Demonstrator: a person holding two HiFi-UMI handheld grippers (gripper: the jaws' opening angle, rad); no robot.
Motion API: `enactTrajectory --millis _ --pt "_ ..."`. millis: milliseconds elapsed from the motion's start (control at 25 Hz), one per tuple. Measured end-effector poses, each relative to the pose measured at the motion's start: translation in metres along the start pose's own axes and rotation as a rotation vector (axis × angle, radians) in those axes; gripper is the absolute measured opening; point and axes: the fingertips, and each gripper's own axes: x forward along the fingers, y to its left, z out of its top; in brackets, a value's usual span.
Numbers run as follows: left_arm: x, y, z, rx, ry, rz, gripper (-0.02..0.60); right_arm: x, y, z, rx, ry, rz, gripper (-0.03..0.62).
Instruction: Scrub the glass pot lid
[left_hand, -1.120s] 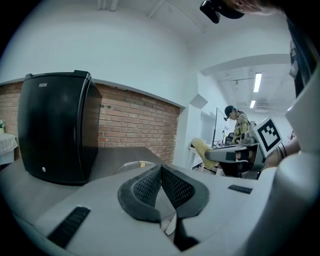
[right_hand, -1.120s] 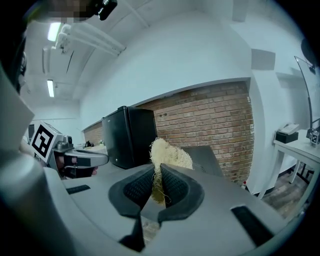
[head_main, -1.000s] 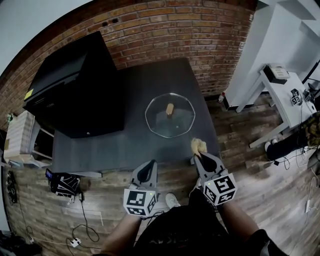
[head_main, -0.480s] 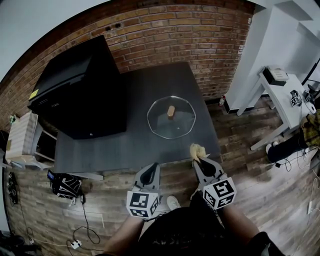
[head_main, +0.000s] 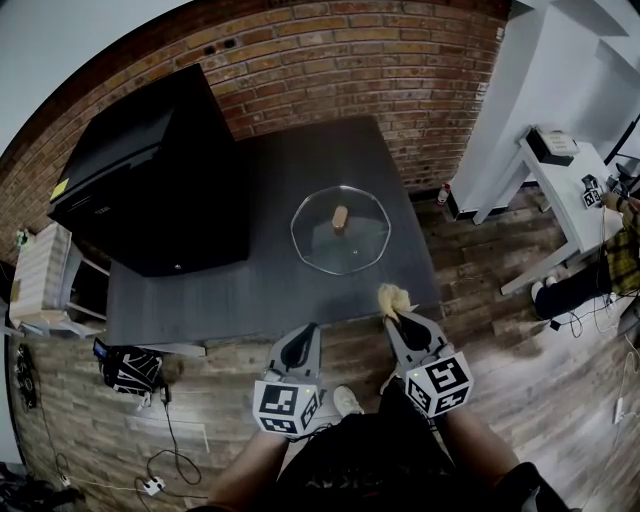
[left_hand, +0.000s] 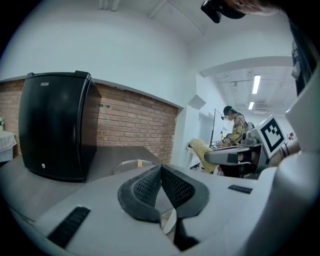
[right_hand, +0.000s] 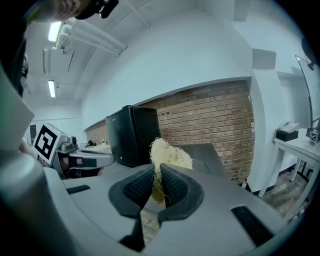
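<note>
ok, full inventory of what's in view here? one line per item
round glass pot lid with wooden knob: 1, clear, flat on the table, right of centre
dark grey table: 1, against the wall
black mini fridge: 1, table's left side
red brick wall: 1, behind the table
white desk: 1, far right, small devices on it
black bag: 1, floor, front left
pale yellow fibrous scrubber: 1, clamped in right tongs
left tongs: grey, shut, empty, before the table's front edge
right tongs: grey, shut on the scrubber

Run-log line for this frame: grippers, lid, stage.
left gripper: shut, empty | right gripper: shut on fibrous scrubber | glass lid: on table, untouched | stage: scrub not begun
</note>
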Motion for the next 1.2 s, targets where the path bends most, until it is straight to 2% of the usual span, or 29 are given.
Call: enactTrajectory --millis 1200 --pt "0.002 0.008 -0.004 -0.006 0.011 -0.006 0.032 0.01 0.004 -0.007 -0.008 0.028 -0.003 0.041"
